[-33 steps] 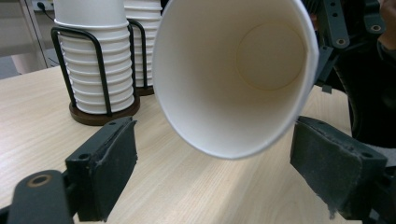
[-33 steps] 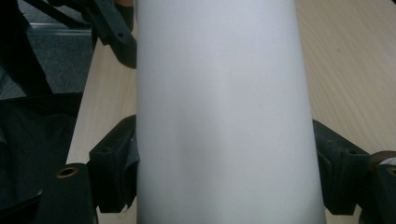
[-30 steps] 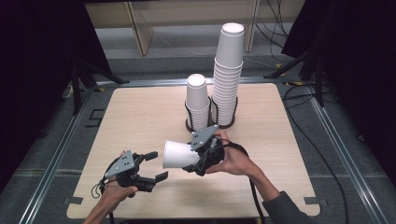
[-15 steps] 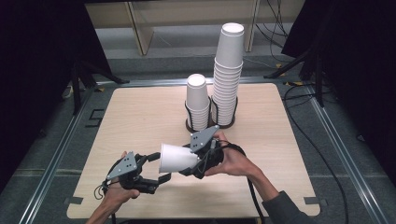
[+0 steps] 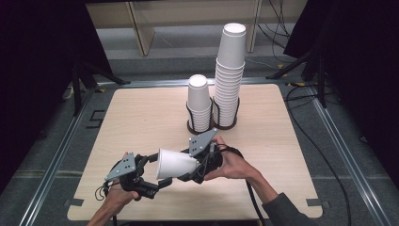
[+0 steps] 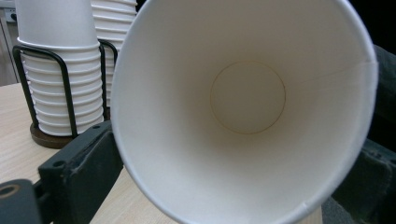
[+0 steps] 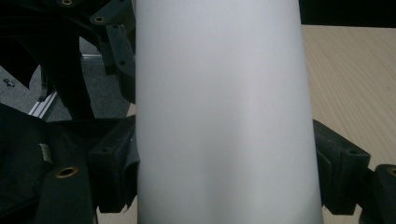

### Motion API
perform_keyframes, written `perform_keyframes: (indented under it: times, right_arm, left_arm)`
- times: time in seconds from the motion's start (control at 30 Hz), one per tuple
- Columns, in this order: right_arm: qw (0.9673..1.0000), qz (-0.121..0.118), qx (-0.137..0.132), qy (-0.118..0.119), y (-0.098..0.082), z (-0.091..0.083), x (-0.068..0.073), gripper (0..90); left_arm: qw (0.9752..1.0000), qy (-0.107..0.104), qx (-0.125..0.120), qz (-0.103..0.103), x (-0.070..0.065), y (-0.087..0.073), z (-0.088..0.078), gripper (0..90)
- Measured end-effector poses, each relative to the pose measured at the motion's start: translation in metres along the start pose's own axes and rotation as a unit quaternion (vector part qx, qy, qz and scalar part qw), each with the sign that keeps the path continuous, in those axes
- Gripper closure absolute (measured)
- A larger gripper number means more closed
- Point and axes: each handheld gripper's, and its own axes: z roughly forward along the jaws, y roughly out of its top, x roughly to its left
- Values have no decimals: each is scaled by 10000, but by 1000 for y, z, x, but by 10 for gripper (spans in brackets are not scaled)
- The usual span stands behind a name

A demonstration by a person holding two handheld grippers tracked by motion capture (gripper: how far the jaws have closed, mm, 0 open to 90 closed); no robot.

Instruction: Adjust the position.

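In the high view, a white paper cup (image 5: 175, 164) lies on its side in the lower middle of the frame, above the wooden table (image 5: 141, 113), with its open mouth turned toward the lower left. The right gripper (image 5: 196, 170) clamps the cup: in the right gripper view the 2 black jaws press against both sides of the cup's wall (image 7: 219, 116), which runs up the centre of that frame.

The left gripper (image 5: 157, 170) sits in the lower left of the high view, its jaws set on either side of the cup's rim. Those jaws have just been opening, with the cup's mouth between them. In the left gripper view the cup's inside (image 6: 247, 98) faces the camera, 1 jaw is just beside the rim at the lower left, the other at the right edge, and whether either pad touches the rim cannot be told.

Above the middle of the table, 2 stacks of white cups stand upside down in a black wire holder (image 5: 212, 126): a short stack (image 5: 199, 101) on the left and a tall stack (image 5: 228, 75) just beside it on the right.
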Motion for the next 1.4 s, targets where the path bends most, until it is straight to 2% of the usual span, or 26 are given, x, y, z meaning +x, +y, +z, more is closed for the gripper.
perform_keyframes:
  times: [0.1, 0.13, 0.2, 0.3, 0.33, 0.4, 0.57, 0.6, 0.77, 0.83, 0.9, 1.0, 1.13, 1.17, 1.2, 1.23, 1.3, 1.4]
  right_arm:
    - [10000, -1, -1, 14, -1, 0, -1, 233]
    - [10000, -9, -2, 22, -2, 0, -1, 233]
    - [10000, -21, -16, 53, -3, 1, -1, 233]
    - [9999, 111, 50, 45, -3, 2, 1, 233]
    - [10000, -24, 12, 82, -3, 4, -1, 233]
    - [9999, -100, 38, 52, -3, 6, -1, 233]
    - [10000, -77, 23, 55, -4, 7, -2, 233]
    - [9999, 1, 54, 113, -5, 7, -1, 234]
    - [9999, 53, -2, 127, -8, 7, -3, 226]
    - [10000, 10, 0, 9, -9, 8, -5, 216]
    - [9999, 72, 89, 7, -9, 9, -4, 204]
    - [9995, 70, 204, -224, -8, 9, -4, 174]
    - [9980, 59, 423, -456, -6, 3, -1, 163]
    - [9973, 117, 480, -543, -5, 1, 1, 164]
    - [9975, -19, 464, -540, -4, 0, 1, 163]
    - [9966, 136, 566, -586, -3, -2, 5, 166]
    - [9953, -66, 683, -684, 0, -2, 7, 161]
    - [9935, -234, 832, -743, 2, 2, 8, 162]
  left_arm:
    - [9999, -89, -127, -67, 1, -1, 2, 49]
    - [9999, -73, -52, -101, 1, 1, 0, 49]
    - [9997, -125, -163, -143, 2, 1, -1, 47]
    - [9998, -90, -140, -109, 2, 2, -2, 39]
    - [9998, -94, -168, -104, 1, 2, -2, 38]
    - [9998, -64, -174, -95, 1, 2, -2, 38]
    - [9998, 2, -198, 81, 0, 3, -3, 53]
    - [9998, -2, -196, 102, 0, 3, -3, 62]
    - [9995, 1, -270, 151, -1, 6, -4, 109]
    - [9996, 23, -201, 197, -3, 8, -4, 131]
    - [9996, 63, -144, 228, -4, 8, -4, 141]
    - [9995, 126, -40, 284, -4, 9, -4, 147]
    - [9982, 315, 299, 408, -4, 13, -5, 148]
    - [9978, 357, 374, 407, -4, 13, -5, 148]
    - [9973, 398, 463, 410, -4, 12, -5, 148]
    - [9968, 427, 527, 422, -3, 12, -4, 148]
    - [9956, 482, 672, 434, -4, 11, -2, 149]
    - [9929, 534, 898, 576, -6, 12, 0, 149]
